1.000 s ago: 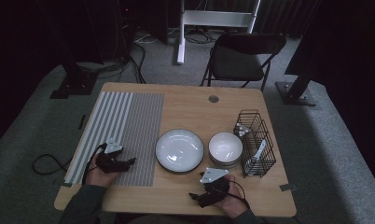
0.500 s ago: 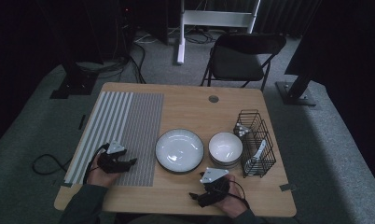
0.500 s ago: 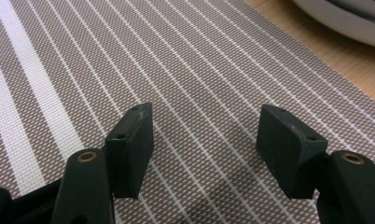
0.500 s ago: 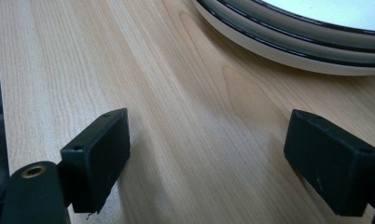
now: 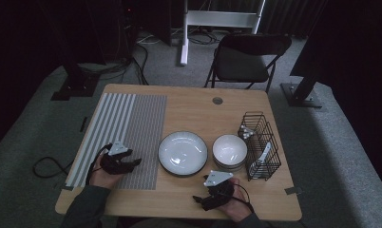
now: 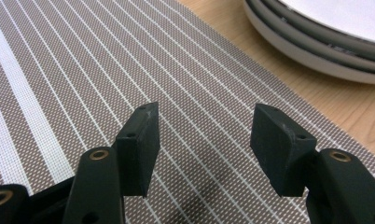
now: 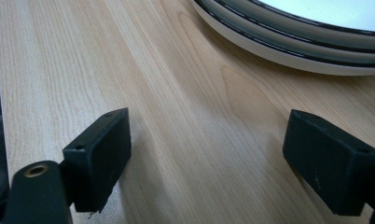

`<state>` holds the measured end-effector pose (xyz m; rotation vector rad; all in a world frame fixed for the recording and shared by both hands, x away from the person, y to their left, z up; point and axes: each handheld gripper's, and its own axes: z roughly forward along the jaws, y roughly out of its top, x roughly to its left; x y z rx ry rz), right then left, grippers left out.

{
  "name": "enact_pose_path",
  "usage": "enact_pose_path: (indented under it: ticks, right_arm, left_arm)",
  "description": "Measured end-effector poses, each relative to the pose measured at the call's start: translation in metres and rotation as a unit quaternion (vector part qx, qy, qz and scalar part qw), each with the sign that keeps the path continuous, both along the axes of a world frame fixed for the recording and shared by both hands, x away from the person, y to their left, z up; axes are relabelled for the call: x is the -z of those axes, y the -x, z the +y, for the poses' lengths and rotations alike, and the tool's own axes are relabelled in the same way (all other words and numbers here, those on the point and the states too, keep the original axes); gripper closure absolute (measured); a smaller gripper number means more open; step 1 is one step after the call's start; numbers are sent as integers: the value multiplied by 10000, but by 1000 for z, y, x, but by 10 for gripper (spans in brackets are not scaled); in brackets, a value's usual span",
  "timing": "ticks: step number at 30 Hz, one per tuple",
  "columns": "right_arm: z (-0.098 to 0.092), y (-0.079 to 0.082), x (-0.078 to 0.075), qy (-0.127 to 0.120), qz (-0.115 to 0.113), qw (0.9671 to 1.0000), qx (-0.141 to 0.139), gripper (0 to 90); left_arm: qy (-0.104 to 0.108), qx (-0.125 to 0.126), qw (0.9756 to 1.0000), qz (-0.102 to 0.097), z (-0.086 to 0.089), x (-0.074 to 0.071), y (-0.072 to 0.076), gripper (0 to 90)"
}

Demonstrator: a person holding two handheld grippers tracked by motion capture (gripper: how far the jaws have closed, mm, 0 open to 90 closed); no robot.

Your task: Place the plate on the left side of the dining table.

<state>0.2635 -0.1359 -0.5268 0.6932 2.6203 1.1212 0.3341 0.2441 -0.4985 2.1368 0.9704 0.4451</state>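
Note:
My left gripper (image 5: 131,164) rests low over the striped placemat (image 5: 132,123) at the table's left front; its jaws stand open with nothing between them (image 6: 202,140). A stack of white plates (image 5: 183,153) lies just right of the mat, and its rim (image 6: 316,42) shows at the upper right of the left gripper view. My right gripper (image 5: 202,200) sits near the front edge, on bare wood, below the plates. It is open and empty (image 7: 209,154), and the plates' rim (image 7: 288,42) lies ahead of it to the right.
A stack of white bowls (image 5: 230,151) stands right of the plates. Beside it is a black wire basket (image 5: 260,142) holding cutlery. A round cable hole (image 5: 217,100) is near the table's far edge. A folding chair (image 5: 246,57) stands behind the table.

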Motion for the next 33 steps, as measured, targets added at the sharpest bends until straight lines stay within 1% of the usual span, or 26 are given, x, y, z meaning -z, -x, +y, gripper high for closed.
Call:
enact_pose_path:
  ticks: [8,12,14,16,18,23,28,30,33]
  right_arm:
    - [0,2,-1,-89,-53,9999,73,283]
    - [2,5,-3,-128,-156,9998,89,344]
    - [3,6,-6,-138,-226,9996,106,383]
    - [3,8,-10,-202,-297,9993,135,433]
    - [3,9,-14,-264,-398,9987,192,467]
    - [2,10,-21,-398,-534,9970,384,562]
    - [2,11,-27,-514,-691,9945,588,658]
    - [1,11,-28,-519,-752,9937,653,709]
    - [2,9,-30,-466,-774,9928,785,781]
  left_arm:
    - [63,130,9999,-90,-4,-11,-4,424]
    - [145,174,9996,-140,-7,-17,-8,425]
    - [178,209,9995,-150,-9,-20,-10,428]
    - [218,245,9993,-160,-12,-23,-12,432]
    - [269,279,9991,-156,-16,-25,-14,433]
    - [297,415,9986,-124,-26,-29,-21,442]
    - [326,499,9981,-124,-35,-33,-27,447]
    - [324,520,9980,-144,-40,-34,-28,448]
    - [312,571,9978,-158,-45,-36,-32,450]
